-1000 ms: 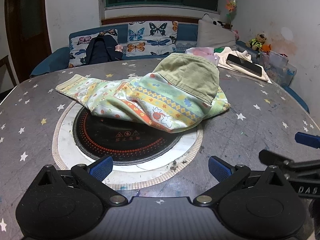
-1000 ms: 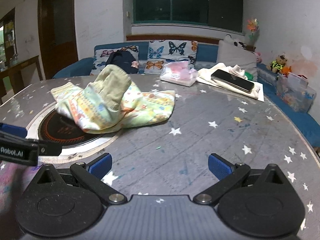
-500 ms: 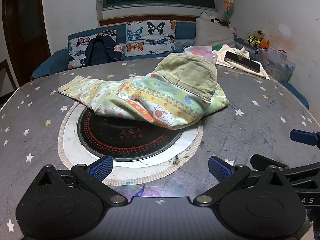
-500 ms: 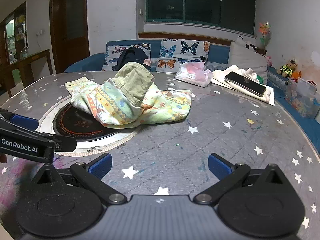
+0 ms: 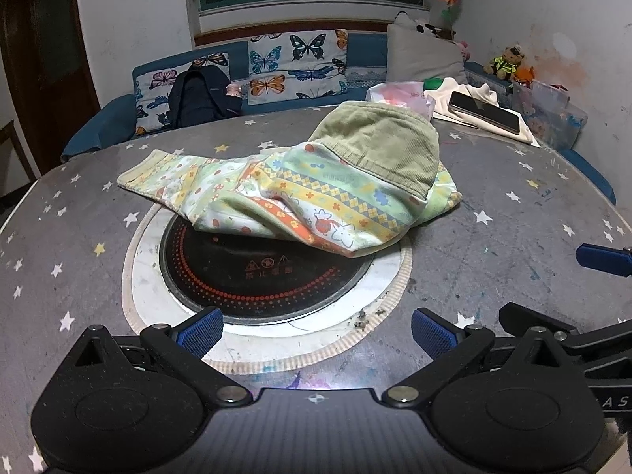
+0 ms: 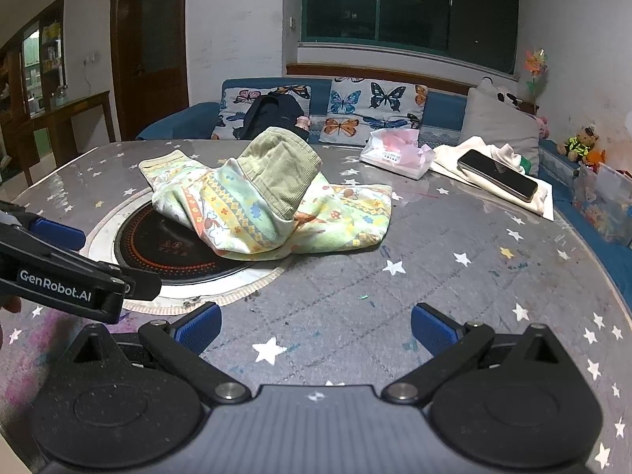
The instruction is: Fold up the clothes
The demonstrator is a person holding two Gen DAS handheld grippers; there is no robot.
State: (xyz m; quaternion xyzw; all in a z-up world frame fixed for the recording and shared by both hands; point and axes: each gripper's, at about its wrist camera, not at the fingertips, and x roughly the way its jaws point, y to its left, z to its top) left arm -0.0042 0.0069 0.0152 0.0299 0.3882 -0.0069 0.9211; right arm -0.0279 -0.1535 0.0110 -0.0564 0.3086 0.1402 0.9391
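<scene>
A crumpled child's garment (image 5: 300, 193) with a colourful print and an olive corduroy part (image 5: 379, 142) lies in a heap on the round star-patterned table (image 5: 513, 237), partly over a black induction hob (image 5: 260, 272). It also shows in the right wrist view (image 6: 276, 201). My left gripper (image 5: 316, 331) is open and empty near the table's front edge, short of the hob. My right gripper (image 6: 316, 328) is open and empty over the table, to the right of the left one. Each gripper shows at the edge of the other's view.
A phone (image 6: 497, 173) lies on white cloth (image 6: 482, 150) at the table's back right, beside a plastic bag (image 6: 395, 154). A blue sofa with butterfly cushions (image 5: 296, 63) and a dark backpack (image 5: 201, 94) stands behind the table. A clear box (image 6: 604, 205) sits at the right.
Both grippers have drawn back and risen a little from the garment, which now looks farther away. The garment has not moved. Both stay open.
</scene>
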